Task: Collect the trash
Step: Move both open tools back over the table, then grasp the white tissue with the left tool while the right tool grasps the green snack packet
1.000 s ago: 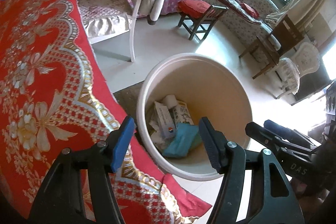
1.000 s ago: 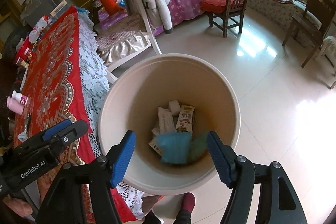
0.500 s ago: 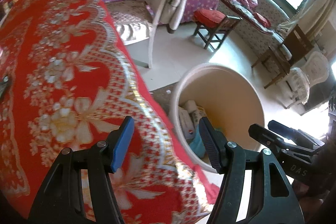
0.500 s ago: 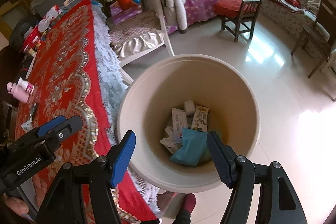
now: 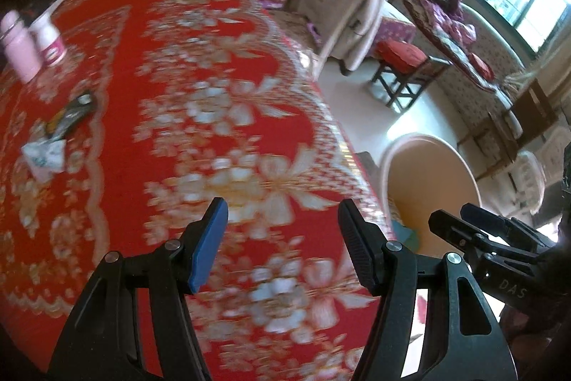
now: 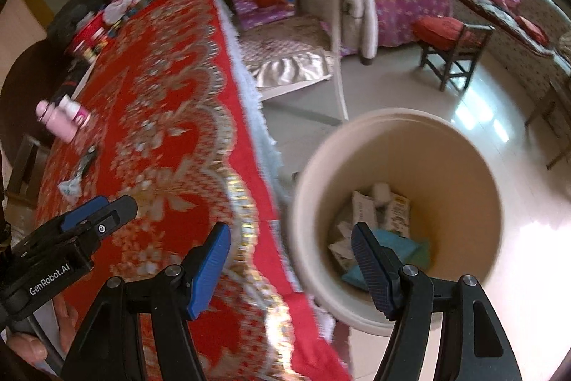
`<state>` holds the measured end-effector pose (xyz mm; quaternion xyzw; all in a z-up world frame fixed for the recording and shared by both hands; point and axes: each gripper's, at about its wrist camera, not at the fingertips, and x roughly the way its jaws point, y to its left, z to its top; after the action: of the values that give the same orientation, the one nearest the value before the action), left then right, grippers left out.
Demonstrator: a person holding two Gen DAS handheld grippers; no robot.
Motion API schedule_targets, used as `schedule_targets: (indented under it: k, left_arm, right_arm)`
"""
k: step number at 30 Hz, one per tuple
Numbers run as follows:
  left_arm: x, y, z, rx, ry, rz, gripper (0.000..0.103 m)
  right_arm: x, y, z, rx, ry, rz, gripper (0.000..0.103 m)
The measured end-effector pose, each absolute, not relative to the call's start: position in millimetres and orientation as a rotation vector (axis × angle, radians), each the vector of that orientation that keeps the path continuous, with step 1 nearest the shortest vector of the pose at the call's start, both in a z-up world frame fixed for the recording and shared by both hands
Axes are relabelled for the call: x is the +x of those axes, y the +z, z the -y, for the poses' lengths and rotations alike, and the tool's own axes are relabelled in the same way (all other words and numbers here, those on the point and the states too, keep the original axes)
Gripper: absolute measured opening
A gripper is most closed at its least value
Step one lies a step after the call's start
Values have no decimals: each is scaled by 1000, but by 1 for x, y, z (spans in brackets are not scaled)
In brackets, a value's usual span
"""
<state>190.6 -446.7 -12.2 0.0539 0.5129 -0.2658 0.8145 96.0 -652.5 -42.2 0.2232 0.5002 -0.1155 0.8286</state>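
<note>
Grippers, left (image 5: 282, 238) and right (image 6: 291, 265), are gaping empty; crumpled white tissue (image 5: 44, 154) is lying at ten o'clock on the red floral bench (image 5: 200, 66).

Red tablecloth (image 5: 171, 34) w/ gold-white floral pattern; cream bin (image 6: 460, 166); blue fingers (image 6: 210, 259).

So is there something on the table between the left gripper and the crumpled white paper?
Nothing visible blocks it. Between the open left gripper and the crumpled white paper lies only bare red tablecloth. The dark wrapper lies just behind the paper, not in the path.
</note>
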Motion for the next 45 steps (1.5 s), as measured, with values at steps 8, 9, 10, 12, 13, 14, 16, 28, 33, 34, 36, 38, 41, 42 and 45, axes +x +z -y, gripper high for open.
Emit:
schedule_targets:
  k: [8,9,10,12,13,14,16,28,33,34,36,38,41,42,45]
  left_arm:
    - [221,-13,372,40,-429,-1105,63]
    - [225,-14,366,30,-414,-1107,63]
    - [232,-15,354,15,-394,-1110,63]
    - [244,-15,336,-12,-358,-1111,63]
    - [252,-15,324,-33,-334,-1108,63]
    - [259,-16,313,-49,-312,-1106,63]
    - [271,-18,296,-68,-277,-1109,63]
    - [342,-50,244,-94,-166,-1156,63]
    - [354,-63,239,-137,-227,-1188,61]
    - [353,-63,238,-139,-246,-1186,58]
    - [352,-61,236,-131,-284,-1186,27]
    - [351,-58,232,-105,-303,-1190,23]
    - [349,-50,218,-90,-308,-1176,16]
    - [348,-47,211,-91,-306,-1169,16]
    - [342,-39,188,-92,-291,-1155,15]
  right_arm:
    - [136,-40,598,422,-140,-1079,68]
    - [141,-39,590,416,-127,-1081,68]
    - [147,-39,581,406,-110,-1084,68]
    - [155,-40,566,390,-87,-1090,68]
    - [157,-40,561,384,-79,-1093,68]
    - [159,-40,556,379,-72,-1095,68]
    - [166,-42,544,371,-51,-1102,68]
    - [202,-51,501,355,-4,-1132,68]
    - [217,-54,488,353,7,-1139,68]
    - [221,-55,484,352,10,-1143,68]
    - [226,-56,478,354,16,-1148,68]
    - [233,-58,471,357,27,-1151,68]
    - [248,-61,459,371,51,-1158,68]
    - [253,-62,454,382,66,-1160,68]
    - [275,-64,437,405,124,-1168,68]
